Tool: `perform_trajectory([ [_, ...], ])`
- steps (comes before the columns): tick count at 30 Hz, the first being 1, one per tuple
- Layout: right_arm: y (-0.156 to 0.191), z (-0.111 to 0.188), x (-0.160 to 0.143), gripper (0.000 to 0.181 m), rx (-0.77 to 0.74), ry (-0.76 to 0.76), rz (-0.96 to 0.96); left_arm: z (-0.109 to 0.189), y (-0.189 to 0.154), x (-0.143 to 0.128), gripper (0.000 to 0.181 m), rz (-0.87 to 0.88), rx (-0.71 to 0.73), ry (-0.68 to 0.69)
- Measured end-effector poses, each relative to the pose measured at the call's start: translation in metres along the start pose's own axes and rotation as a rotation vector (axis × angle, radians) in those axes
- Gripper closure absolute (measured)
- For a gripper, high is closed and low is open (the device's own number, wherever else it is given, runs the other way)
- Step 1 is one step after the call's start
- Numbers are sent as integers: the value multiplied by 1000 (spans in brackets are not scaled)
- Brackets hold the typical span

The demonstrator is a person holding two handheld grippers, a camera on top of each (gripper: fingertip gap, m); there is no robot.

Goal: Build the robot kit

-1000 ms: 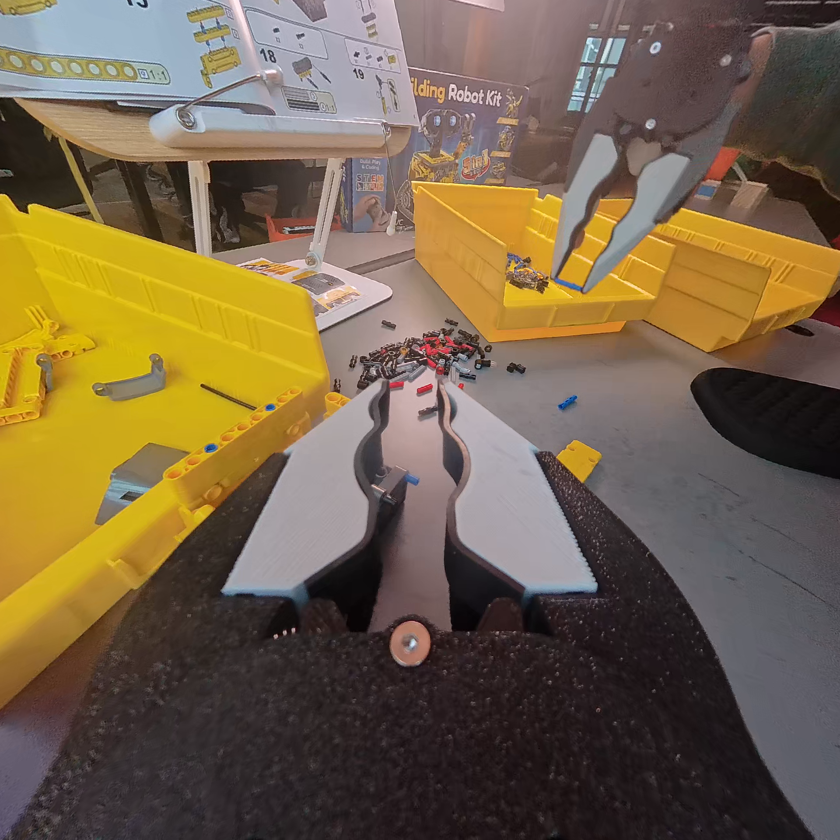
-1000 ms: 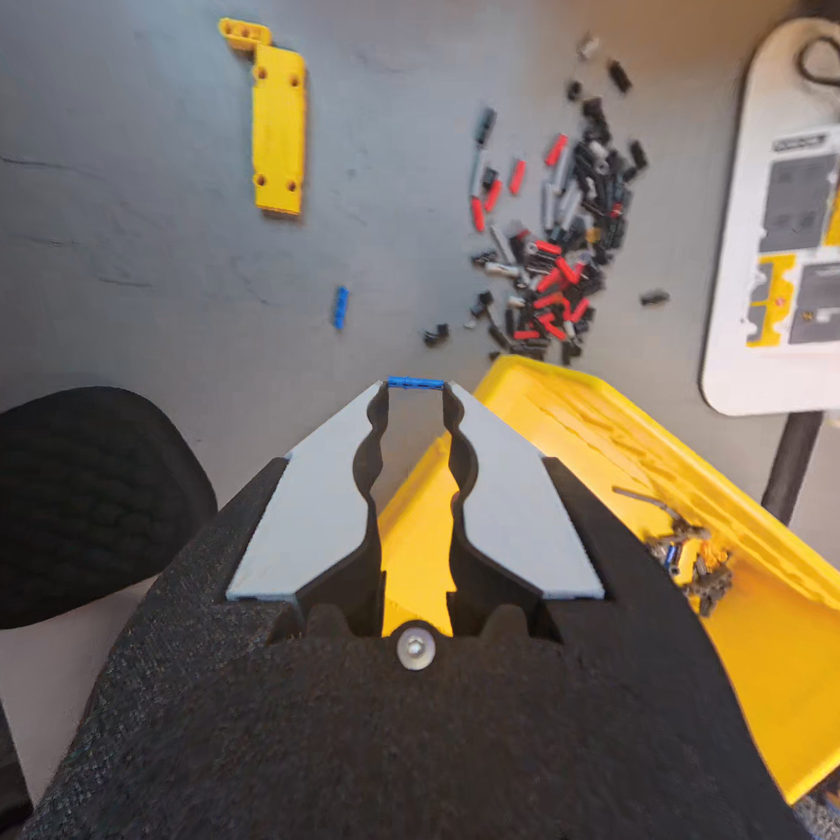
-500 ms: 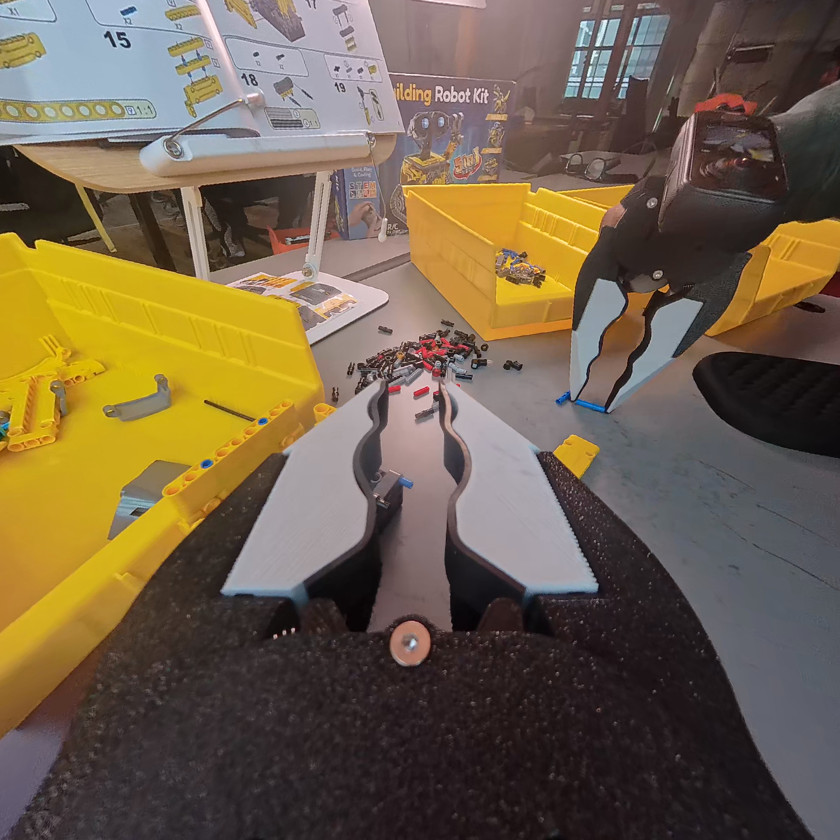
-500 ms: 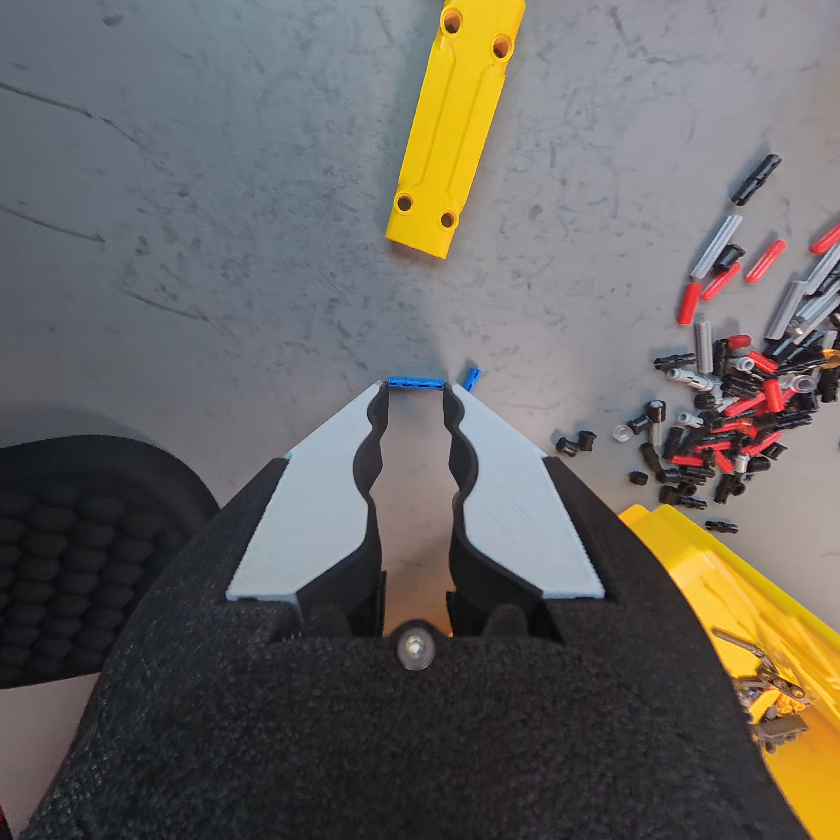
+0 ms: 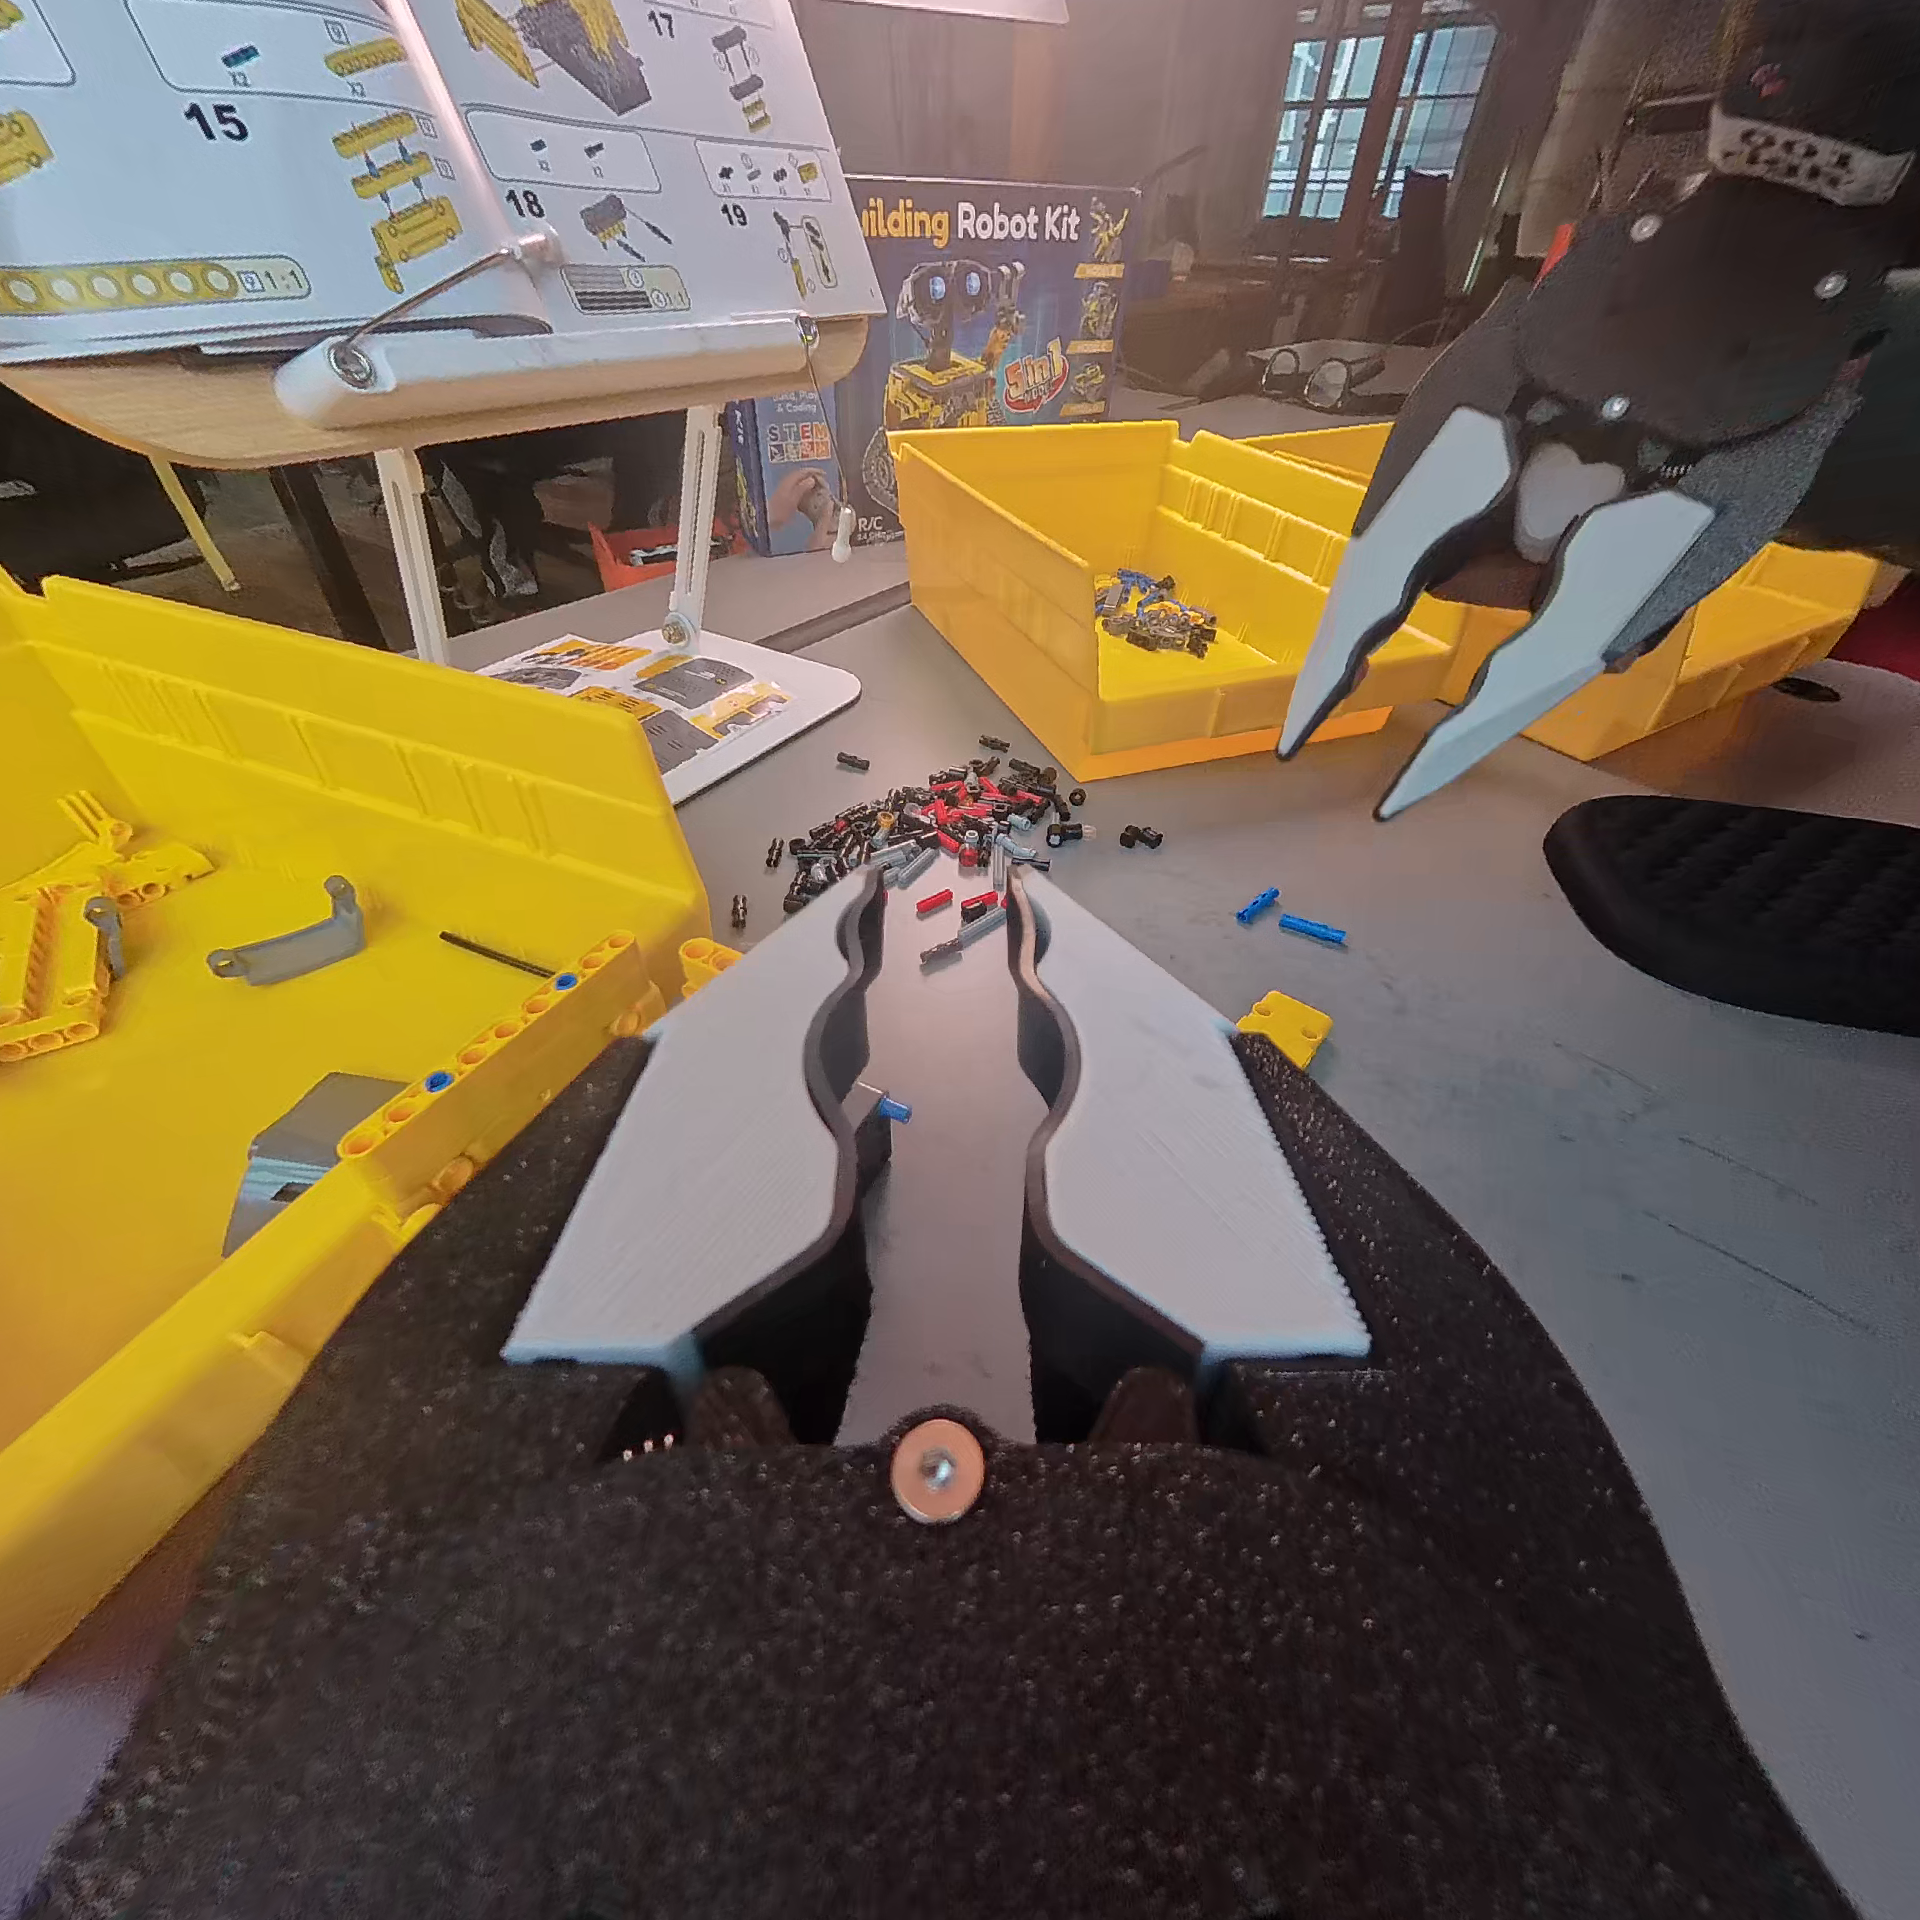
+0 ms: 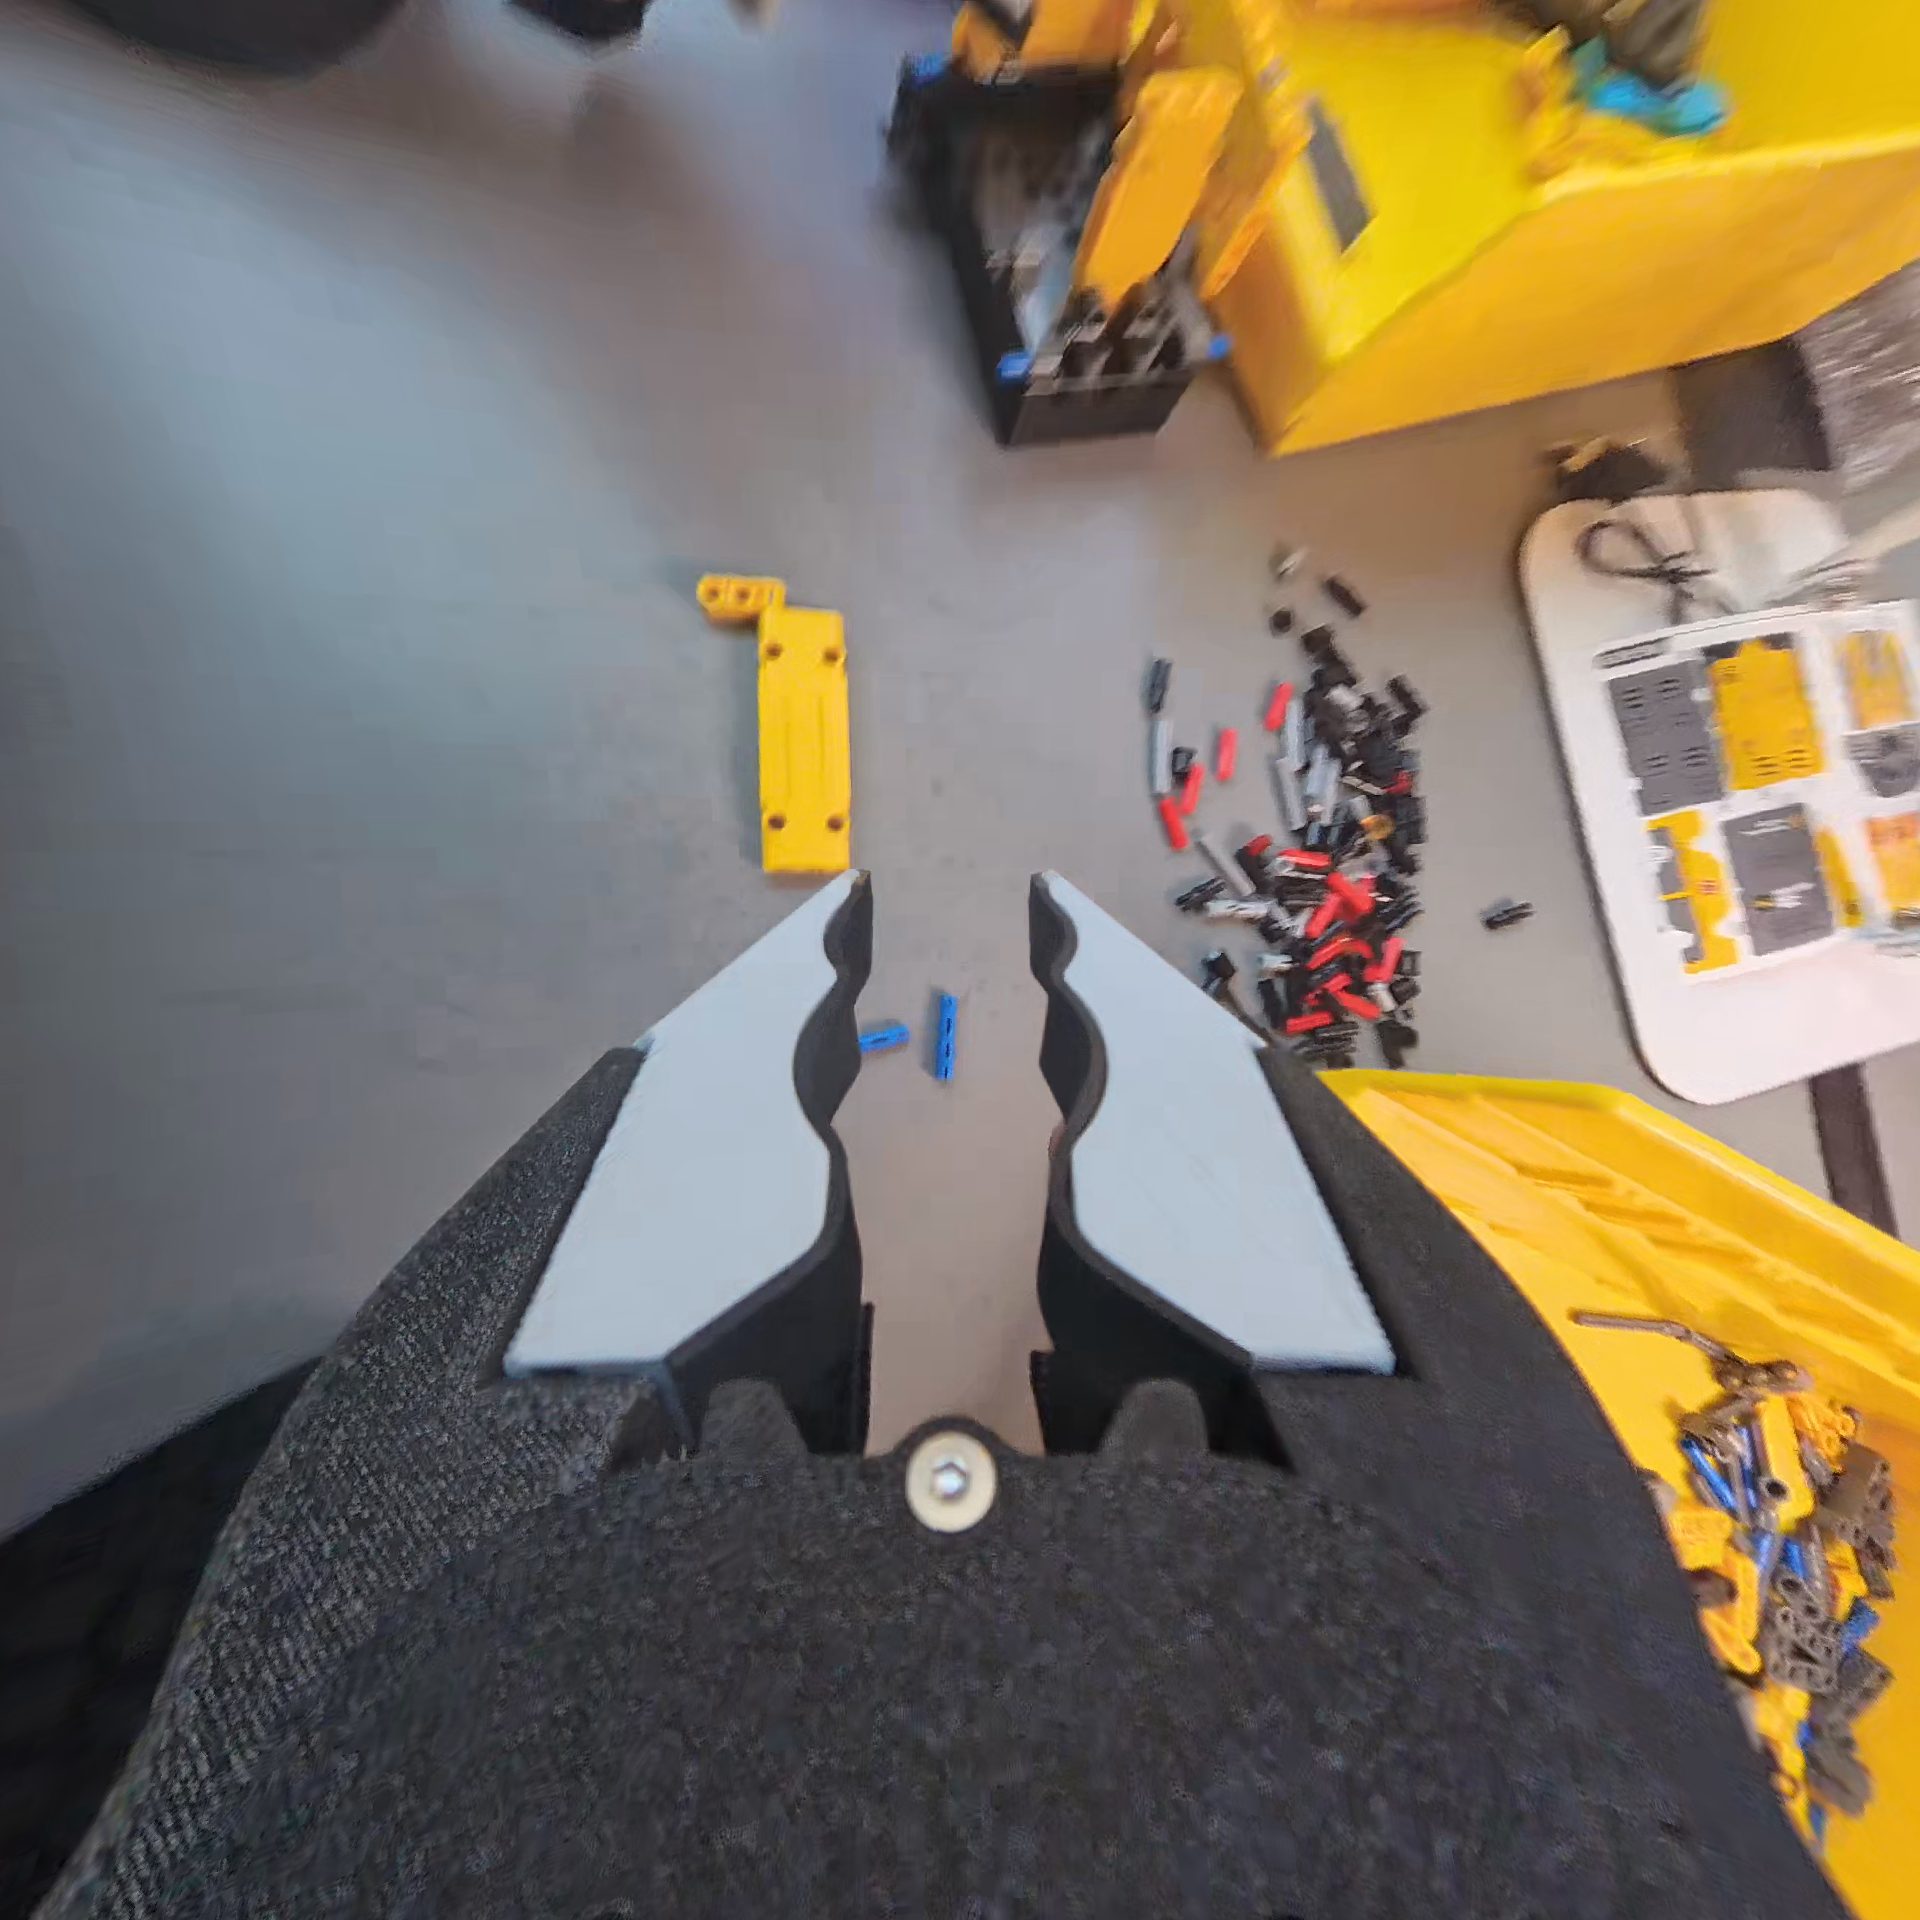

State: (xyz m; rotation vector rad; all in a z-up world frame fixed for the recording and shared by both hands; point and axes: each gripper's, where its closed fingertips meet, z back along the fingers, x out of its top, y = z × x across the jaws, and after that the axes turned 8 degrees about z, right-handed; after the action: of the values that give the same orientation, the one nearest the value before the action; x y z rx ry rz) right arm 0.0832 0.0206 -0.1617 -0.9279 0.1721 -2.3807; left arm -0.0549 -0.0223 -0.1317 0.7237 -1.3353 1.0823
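Left gripper [image 5: 943, 894] low over the grey desk [image 5: 1558, 1195], jaws apart, nothing clamped at the tips; a small grey piece with a blue pin [image 5: 881, 1108] sits against the inner face of its left finger, hold unclear. Just left, a yellow bin [image 5: 343, 769] with a grey bracket [image 5: 286, 935], yellow beams and a black rod. A yellow plate [image 6: 802, 743] lies by the right finger. Ahead of the tips, a pile of black, red and grey pins [image 5: 935, 821]. Right of it, two blue pins [image 6: 914, 1034] on the desk, close together. Right gripper [image 6: 948, 883] raised above them, jaws apart, empty. Black mat [image 5: 1745, 914] far right. Farther: second yellow bin [image 5: 1018, 540] with small parts, white stand [image 5: 582, 374] holding an instruction sheet, a kit box [image 5: 987, 312] behind.
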Motion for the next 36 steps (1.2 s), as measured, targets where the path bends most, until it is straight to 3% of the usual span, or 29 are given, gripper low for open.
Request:
perform_trajectory([
  [3, -18, 25, 17, 149, -201, -215, -131, 3, -1, 6, 157, -2, -6, -24],
  [7, -33, 43, 16, 144, -400, -459, -308, 7, -1, 13, 155, -19, 5, -45],
  [10, -40, 46, 10, 145, -524, -577, -361, 26, 5, 40, 154, -65, 55, -110],
  [14, -40, 38, 5, 148, -574, -600, -346, 93, 56, 95, 158, -156, 290, -167],
  [17, -38, 34, 5, 152, -561, -592, -326, 157, 124, 108, 160, -101, 515, -2],
  [19, -37, 31, 2, 154, -555, -590, -329, 190, 169, 87, 159, 10, 600, 227],
  [22, -36, 28, 1, 156, -537, -593, -343, 222, 227, 24, 161, 137, 658, 595],
  [26, -34, 24, -2, 157, -541, -567, -332, 238, 258, -54, 174, 191, 644, 948],
  [29, -33, 23, -5, 158, -547, -555, -330, 240, 266, -82, 175, 178, 639, 1089],
  [31, -35, 23, -6, 158, -545, -556, -341, 240, 274, -81, 178, 145, 661, 1098],
  [36, -36, 23, -8, 159, -549, -561, -349, 240, 273, -89, 166, 85, 647, 1172],
])
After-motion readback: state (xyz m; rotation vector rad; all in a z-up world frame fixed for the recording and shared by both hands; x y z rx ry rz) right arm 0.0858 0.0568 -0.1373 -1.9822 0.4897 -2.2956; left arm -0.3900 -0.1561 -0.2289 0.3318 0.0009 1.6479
